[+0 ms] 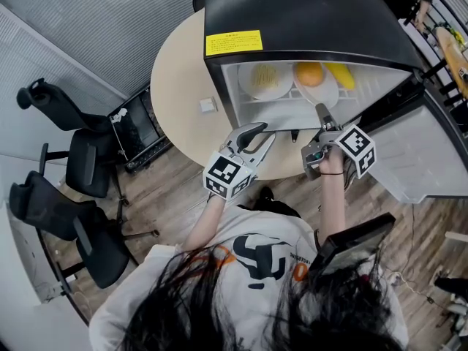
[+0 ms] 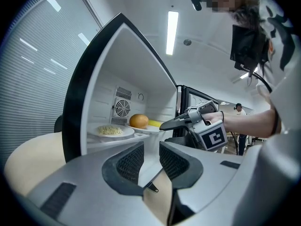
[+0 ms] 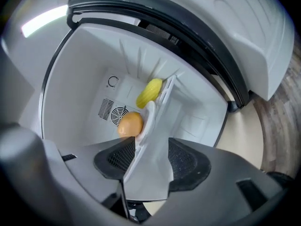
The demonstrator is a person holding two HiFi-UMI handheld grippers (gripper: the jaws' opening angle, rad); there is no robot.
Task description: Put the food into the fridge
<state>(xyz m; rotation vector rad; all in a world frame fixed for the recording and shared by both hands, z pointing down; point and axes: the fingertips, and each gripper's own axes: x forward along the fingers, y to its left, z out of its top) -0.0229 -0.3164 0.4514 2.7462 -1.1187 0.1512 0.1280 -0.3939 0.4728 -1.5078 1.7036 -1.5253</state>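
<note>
- Two plates already sit on the shelf of the fridge (image 1: 307, 13). The noodle plate (image 1: 265, 79) is on the left. The second plate (image 1: 319, 92) is on the right, carrying an orange (image 1: 309, 72) and a yellow item (image 1: 340, 74) (banana or corn, can't tell).
- Round worktop (image 1: 183, 86) under the fridge shows no other food, only a small white square (image 1: 208, 105). Loading looks basically done to me.
- Left hand-held gripper (image 1: 260, 134): held out just in front of the fridge opening, below shelf level, pointing in. Jaws a narrow gap apart, nothing between them.
- Right hand-held gripper (image 1: 322, 112): forearm stretched forward, tips at the front rim of the second plate. Its own view is rolled sideways. Jaws are moderately apart with the white shelf and plate edge running between them. Pads don't look pressed on the rim. Whether the tips touch the plate, can't tell.
- Left to do, my guess: back both out and shut the door (image 1: 431, 159), which stands wide open on the right.
- Risk: the orange lies loose on the plate, so a bump could roll it.
</note>
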